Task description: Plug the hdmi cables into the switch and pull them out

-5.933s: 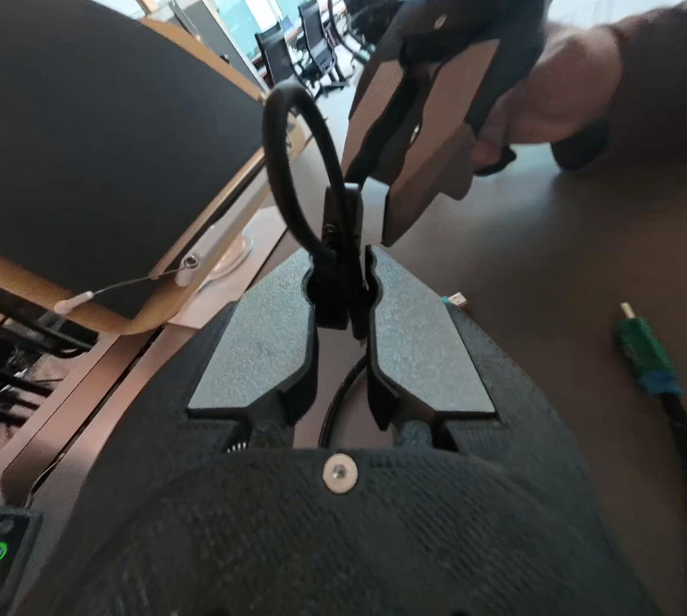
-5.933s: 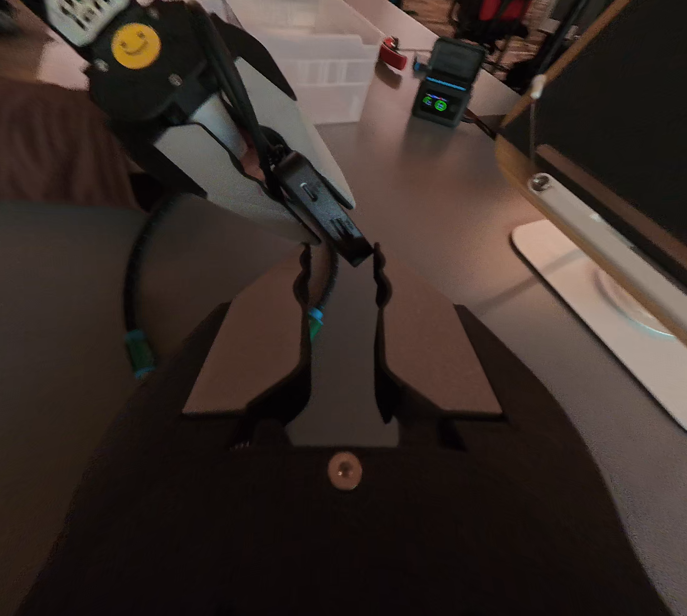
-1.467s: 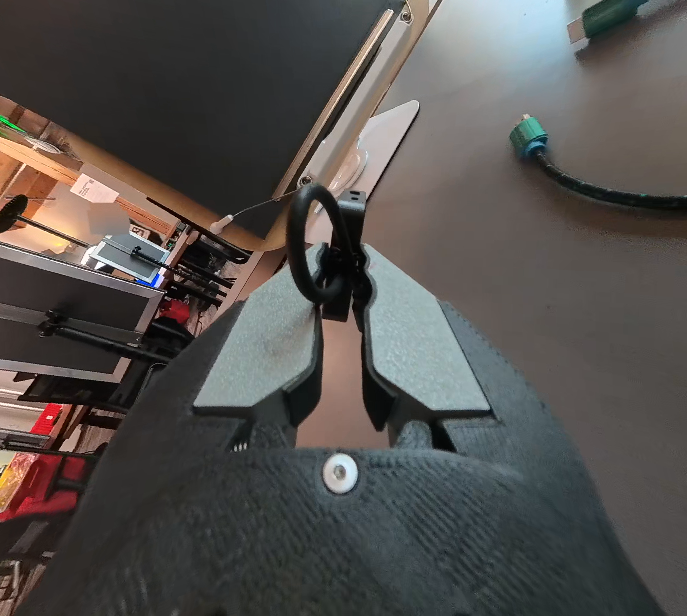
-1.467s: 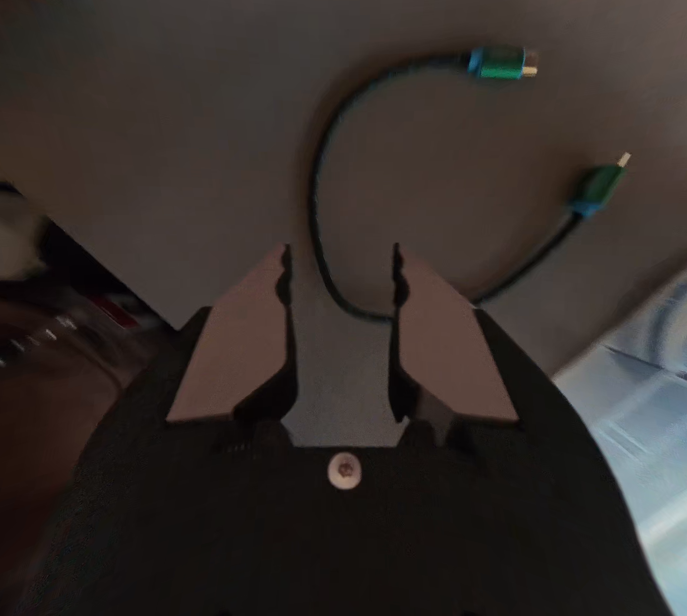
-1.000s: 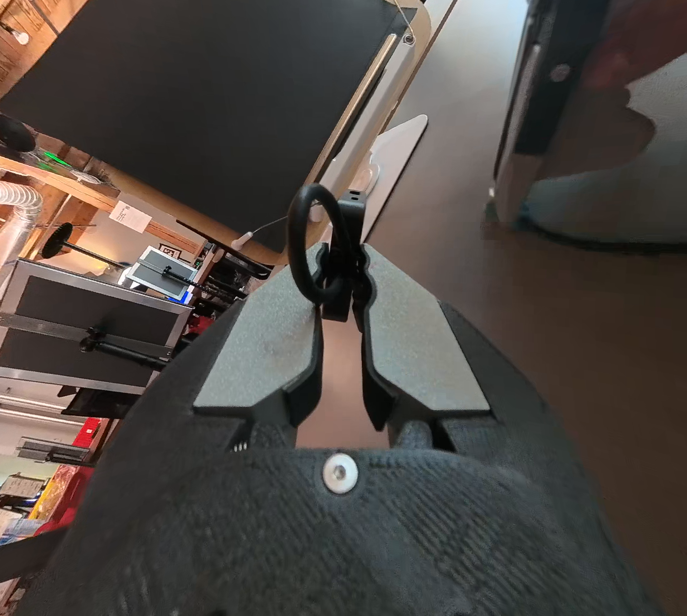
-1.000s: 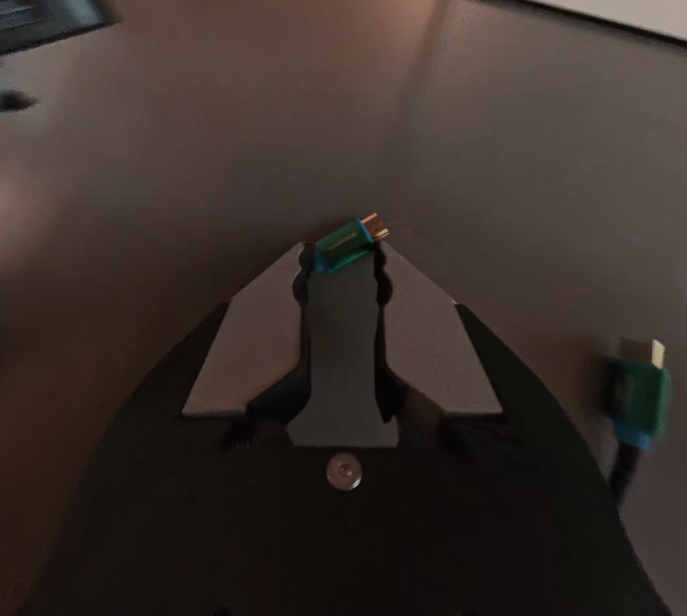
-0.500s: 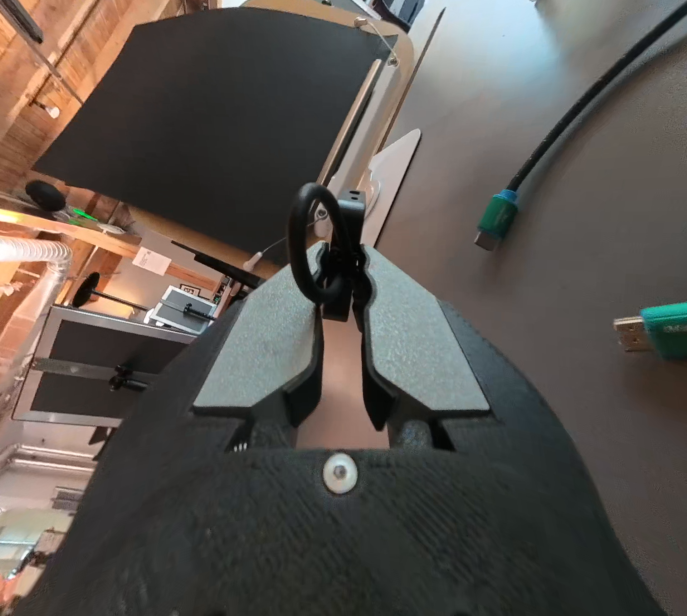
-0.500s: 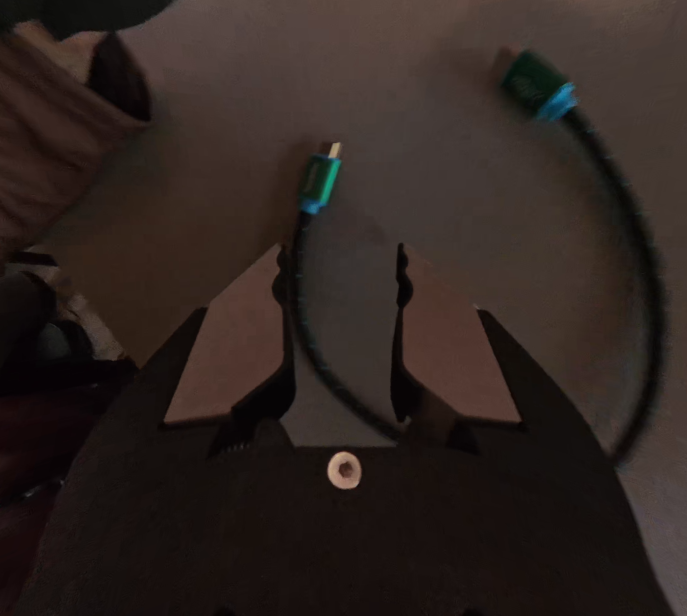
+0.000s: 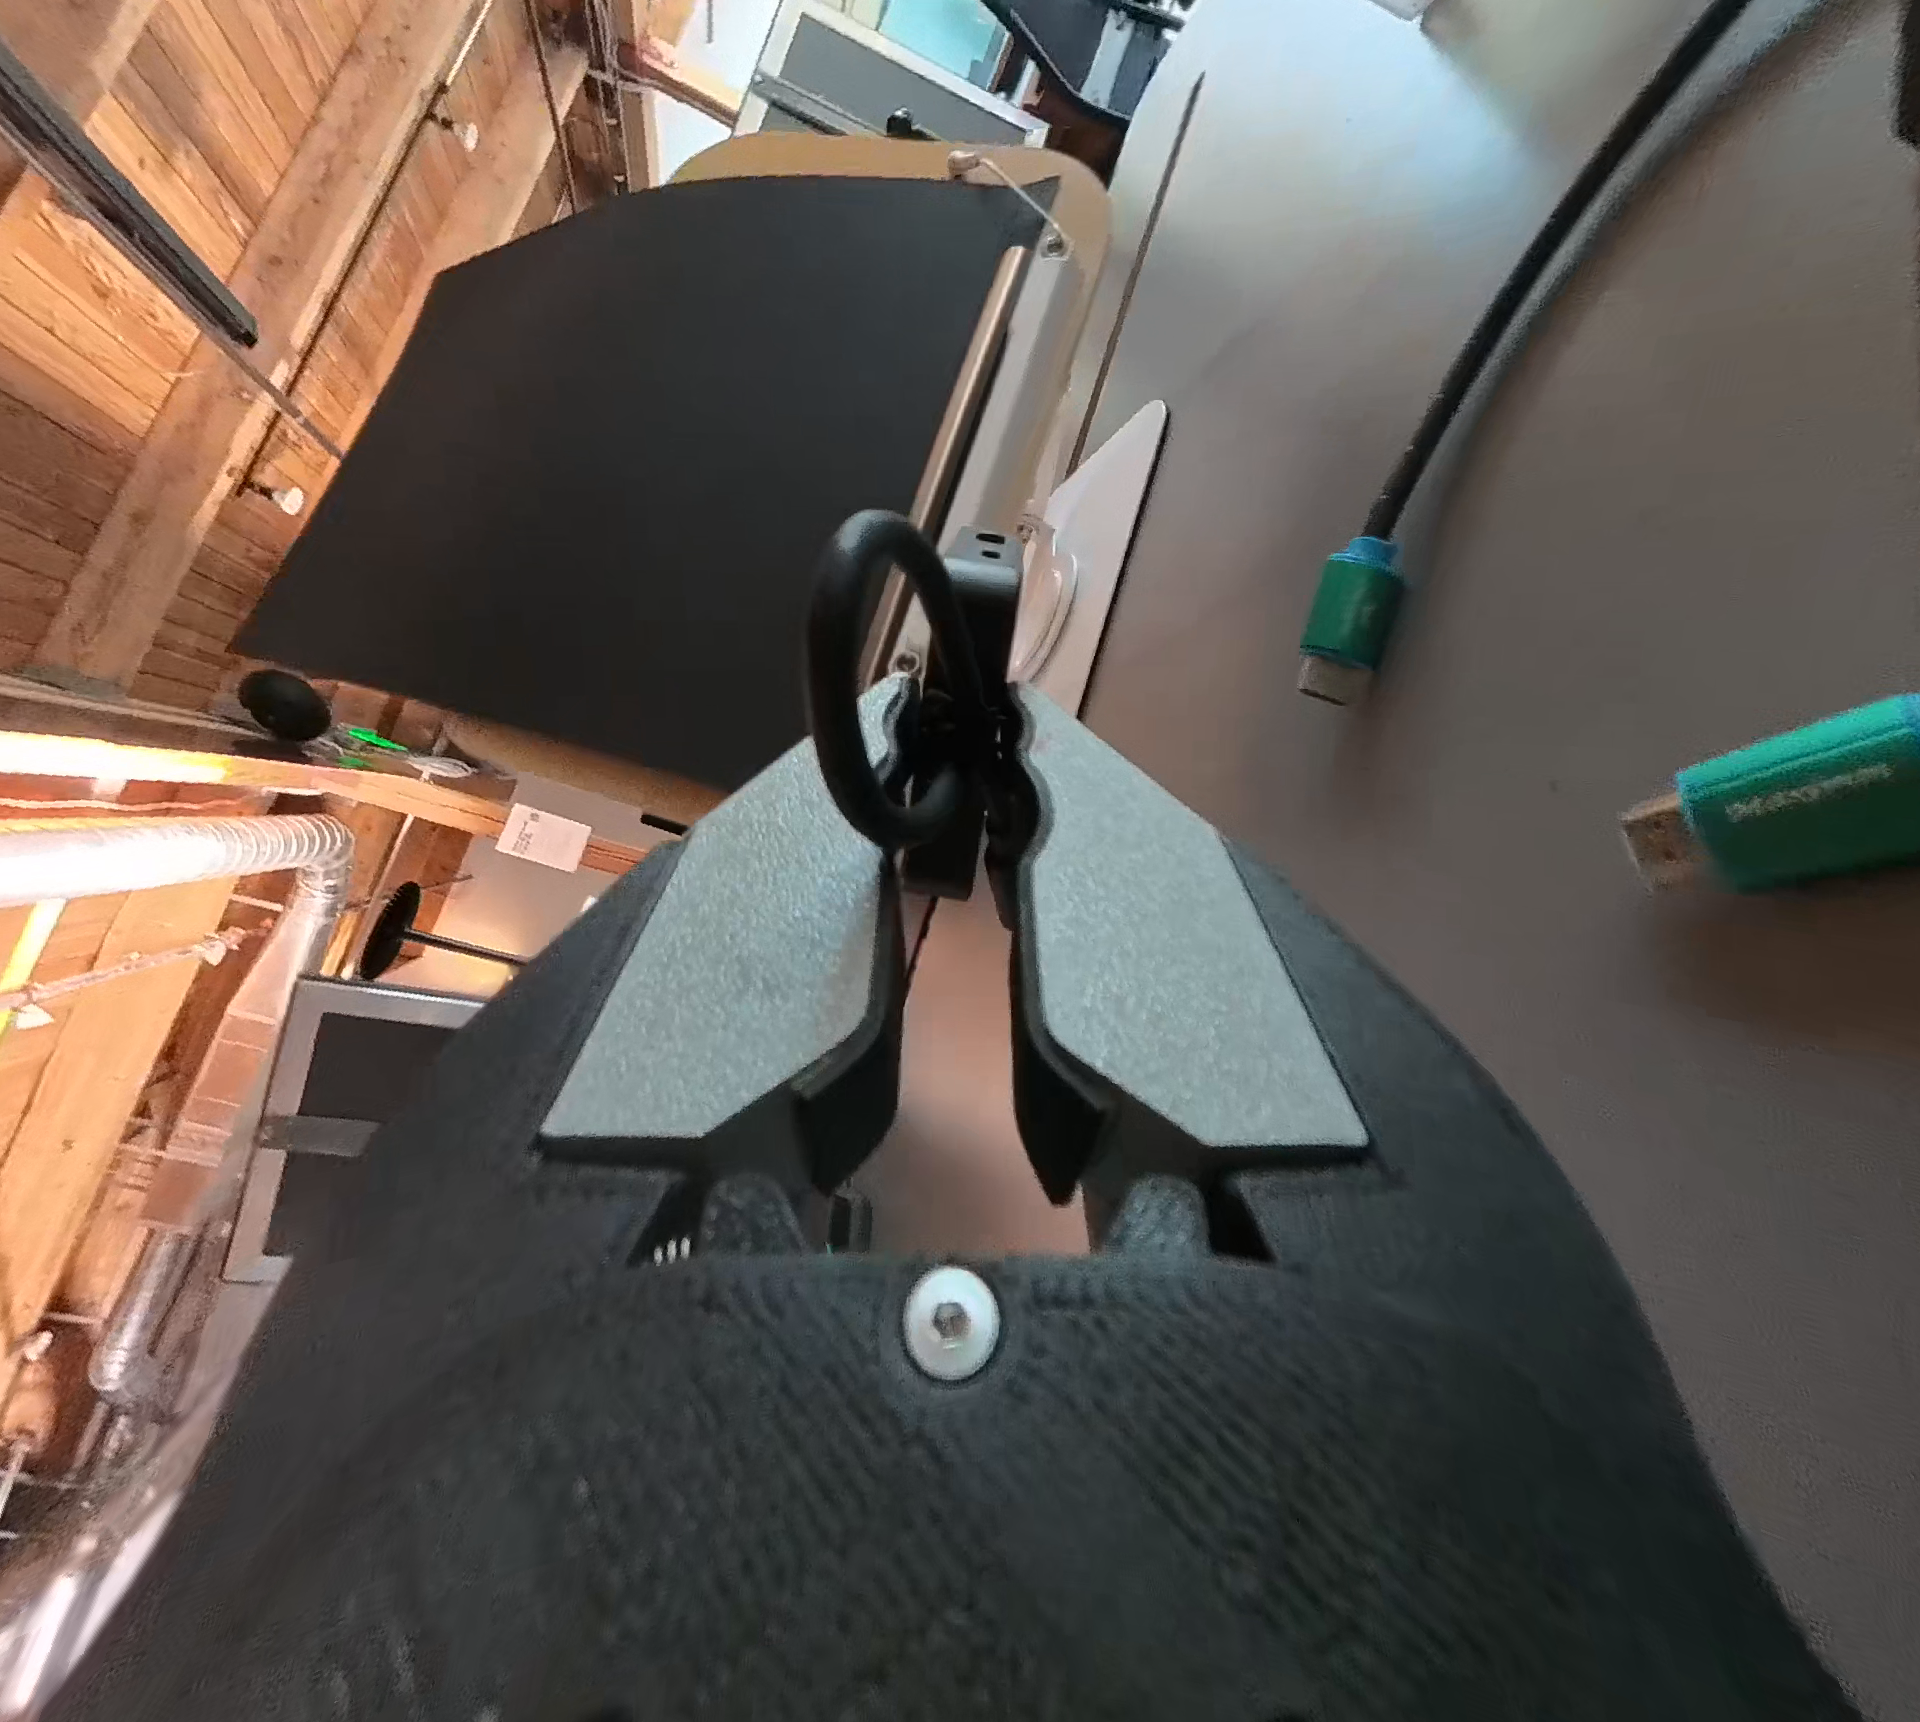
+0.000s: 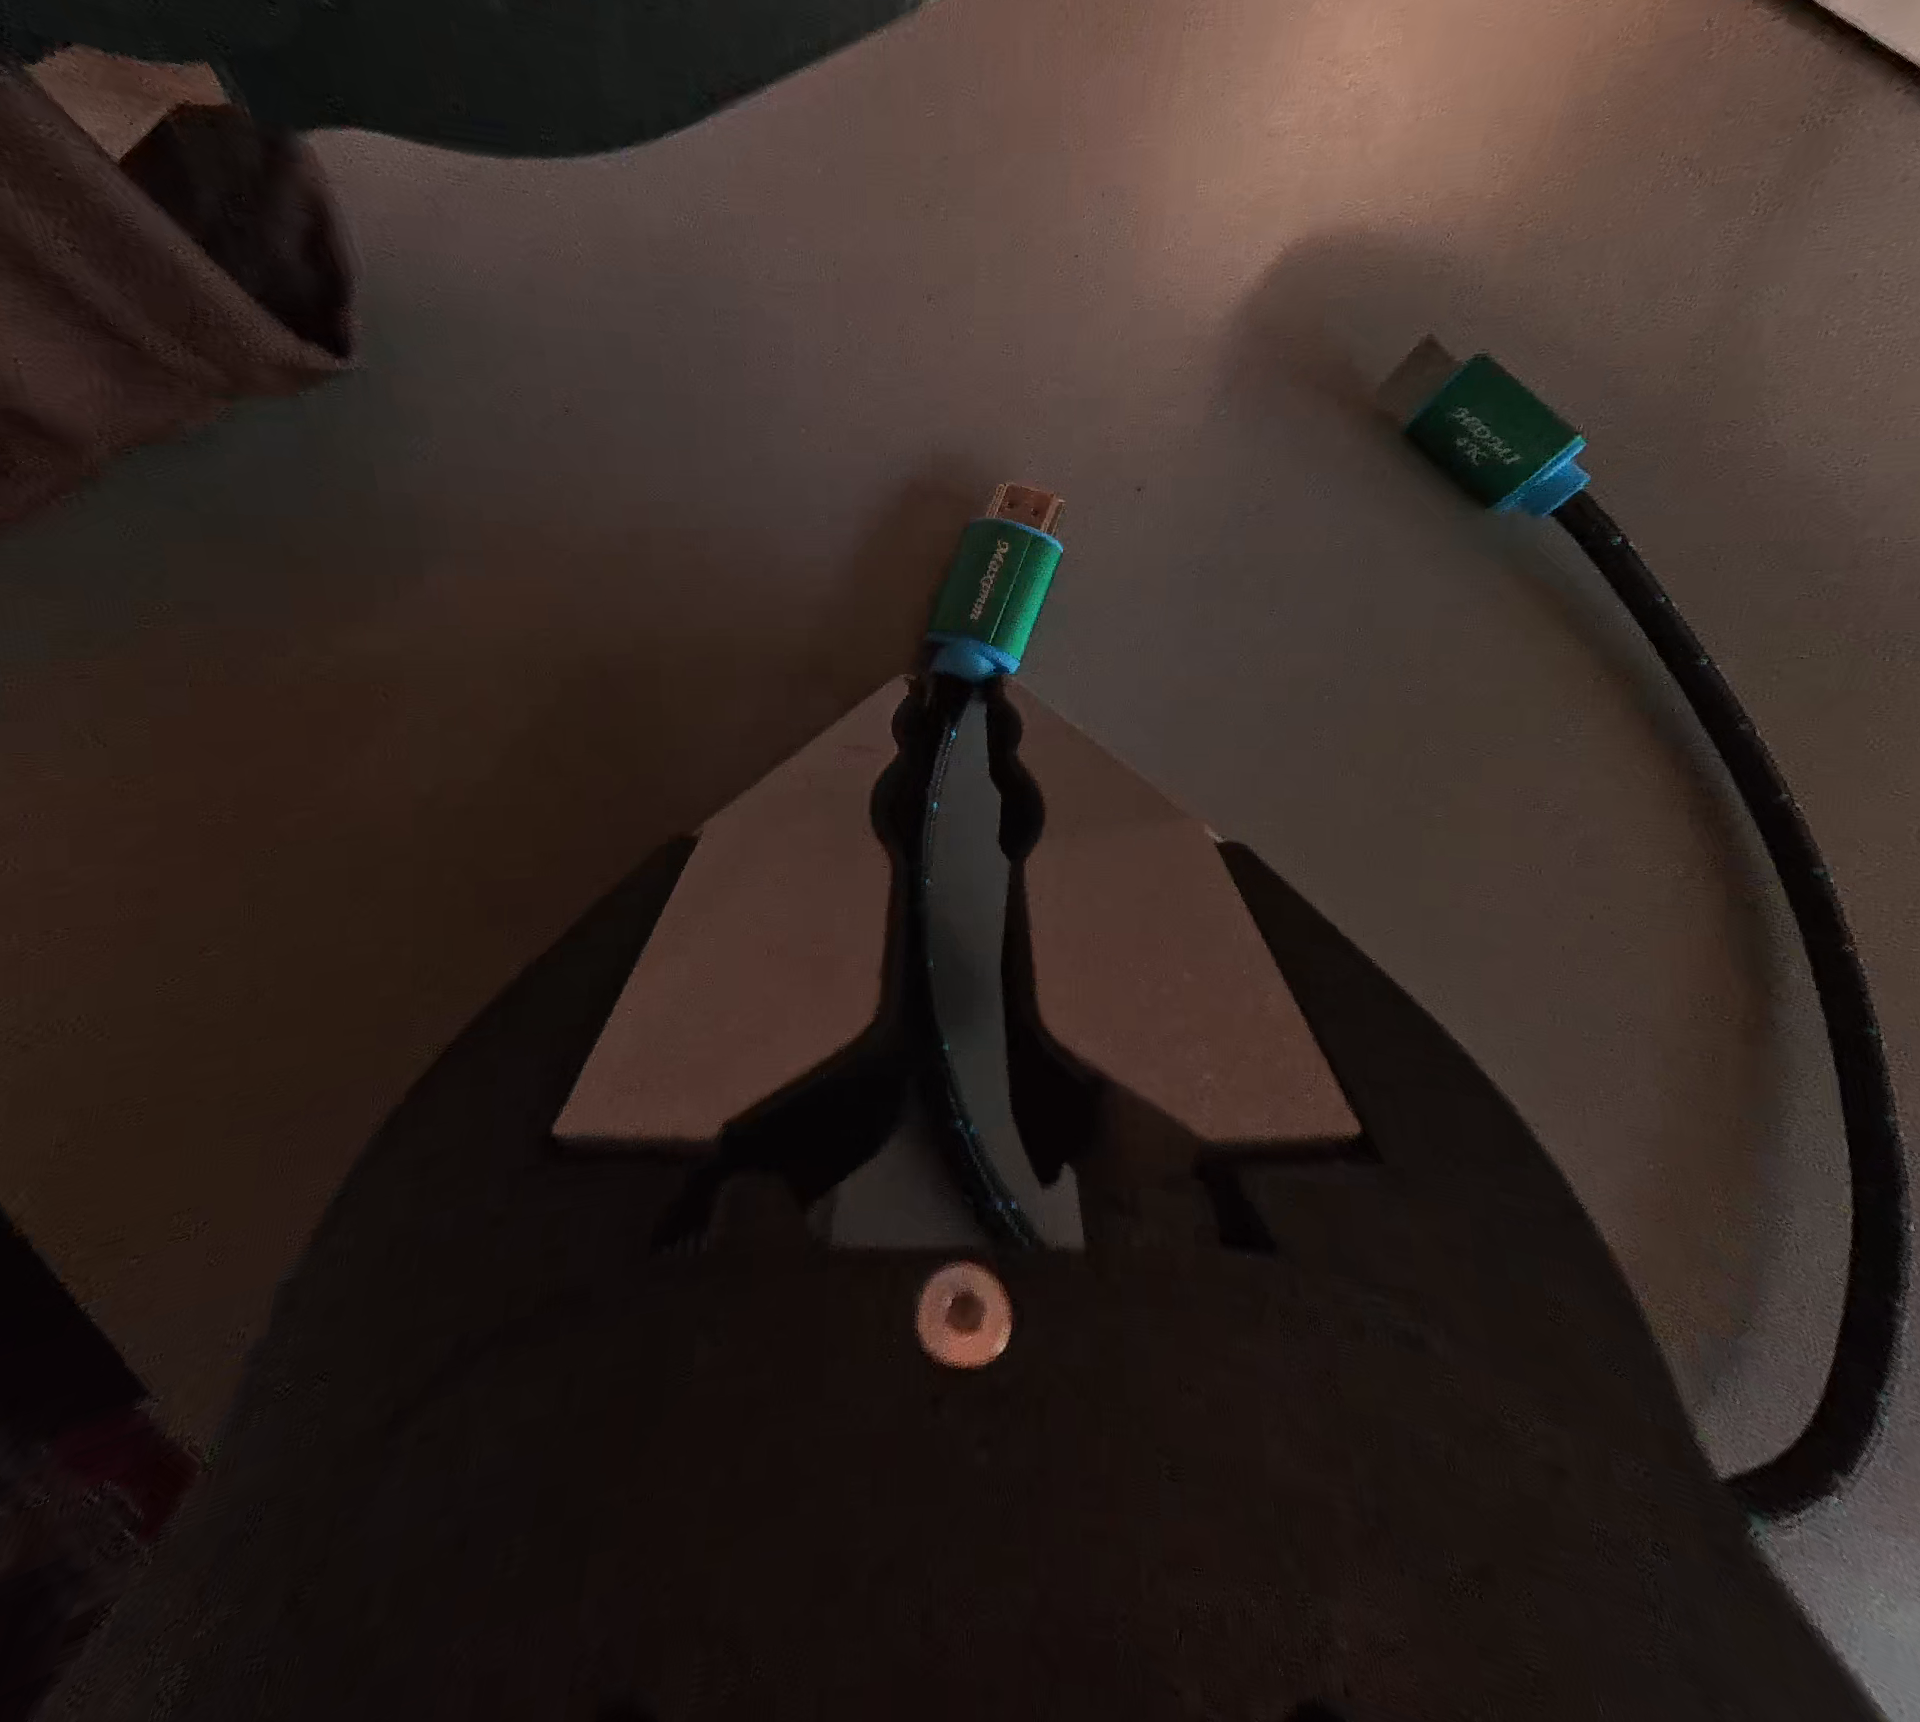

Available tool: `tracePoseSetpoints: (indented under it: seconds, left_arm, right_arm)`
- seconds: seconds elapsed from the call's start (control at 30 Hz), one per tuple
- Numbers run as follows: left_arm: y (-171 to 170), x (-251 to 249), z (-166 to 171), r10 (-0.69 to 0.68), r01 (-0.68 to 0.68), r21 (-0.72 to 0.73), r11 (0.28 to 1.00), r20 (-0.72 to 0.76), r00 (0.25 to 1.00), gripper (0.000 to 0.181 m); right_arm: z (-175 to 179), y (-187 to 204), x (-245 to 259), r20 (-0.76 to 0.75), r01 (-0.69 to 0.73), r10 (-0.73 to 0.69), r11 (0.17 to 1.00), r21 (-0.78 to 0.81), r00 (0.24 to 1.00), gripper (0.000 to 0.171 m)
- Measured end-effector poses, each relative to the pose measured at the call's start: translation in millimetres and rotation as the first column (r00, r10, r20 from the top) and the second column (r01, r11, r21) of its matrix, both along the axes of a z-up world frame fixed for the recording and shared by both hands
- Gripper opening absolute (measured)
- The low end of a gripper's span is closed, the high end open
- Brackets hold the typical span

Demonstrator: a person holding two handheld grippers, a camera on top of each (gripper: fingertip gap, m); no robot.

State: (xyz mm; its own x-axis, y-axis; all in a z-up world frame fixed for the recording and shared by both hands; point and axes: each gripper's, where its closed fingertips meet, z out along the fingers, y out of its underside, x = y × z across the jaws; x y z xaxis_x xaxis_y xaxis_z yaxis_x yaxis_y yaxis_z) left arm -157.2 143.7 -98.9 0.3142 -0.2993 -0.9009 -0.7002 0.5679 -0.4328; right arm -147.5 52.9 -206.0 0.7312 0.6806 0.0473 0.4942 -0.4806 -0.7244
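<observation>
Left gripper (image 9: 961, 737) clamps small black switch; right gripper (image 10: 956, 696) closed on cable behind green plug

Brown table (image 9: 1558, 1101) carries everything; black monitor (image 9: 644, 488) stands on its pale foot (image 9: 1107, 519) at the far edge. Black switch (image 9: 971, 623) with looped black cord (image 9: 842, 685) is held up off the table between the left fingertips, well apart from both plugs. Black cable (image 10: 1787, 945) curves in a wide arc on the table to the second green plug (image 10: 1486, 436), lying flat at right, free. Nearer green plug (image 10: 997, 581) points forward just past the right fingertips, which pinch its cord at the blue collar. Neither plug is in the switch
</observation>
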Motion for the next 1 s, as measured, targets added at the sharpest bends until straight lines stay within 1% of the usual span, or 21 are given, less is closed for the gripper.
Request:
tracePoseSetpoints:
  seconds: [0.13, 0.23, 0.3, 0.43, 0.53, 0.67, 0.73, 0.83, 0.93, 1.0]
  left_arm:
    - [-5, 7, -9, -0.043, 0.048, 0.061, 0.997, -0.075, 0.996, 0.013]
    - [-6, 9, -8, -0.058, 0.063, 0.075, 0.995, -0.073, 0.996, 0.014]
    - [-7, 10, -10, -0.066, 0.074, 0.091, 0.993, -0.094, 0.993, 0.013]
    - [-1, 9, -17, -0.036, 0.057, 0.129, 0.990, -0.160, 0.987, 0.014]
    - [1, 6, -18, -0.019, 0.048, 0.146, 0.988, -0.192, 0.981, 0.013]
    - [3, 6, -24, 0.002, 0.039, 0.162, 0.986, -0.244, 0.970, 0.013]
    - [5, 6, -27, 0.030, 0.024, 0.184, 0.983, -0.286, 0.958, 0.013]
    - [2, 11, -30, 0.032, 0.033, 0.192, 0.981, -0.329, 0.944, 0.013]
    - [-5, 16, -27, 0.024, 0.049, 0.206, 0.977, -0.339, 0.941, 0.013]
    - [-9, 18, -26, 0.020, 0.050, 0.197, 0.979, -0.338, 0.941, 0.013]
  right_arm:
    - [14, -1, 10, -0.060, -0.073, 0.075, 0.997, 0.024, 0.995, 0.007]
    - [37, 8, 33, -0.143, -0.089, 0.094, 0.995, 0.037, 0.985, 0.005]
    - [52, 16, 43, -0.184, -0.132, 0.136, 0.991, 0.034, 0.974, 0.005]
    - [68, 34, 49, -0.166, -0.256, 0.256, 0.966, 0.023, 0.952, 0.005]
    - [66, 51, 51, -0.140, -0.301, 0.301, 0.953, 0.024, 0.943, 0.005]
    - [57, 64, 48, -0.195, -0.357, 0.349, 0.934, -0.005, 0.917, 0.005]
    - [55, 63, 47, -0.201, -0.387, 0.377, 0.922, -0.008, 0.904, 0.005]
    - [55, 62, 54, -0.211, -0.395, 0.386, 0.919, -0.005, 0.898, 0.005]
    - [57, 59, 59, -0.257, -0.409, 0.390, 0.912, -0.024, 0.884, 0.005]
    - [59, 57, 60, -0.253, -0.416, 0.399, 0.909, -0.016, 0.882, 0.005]
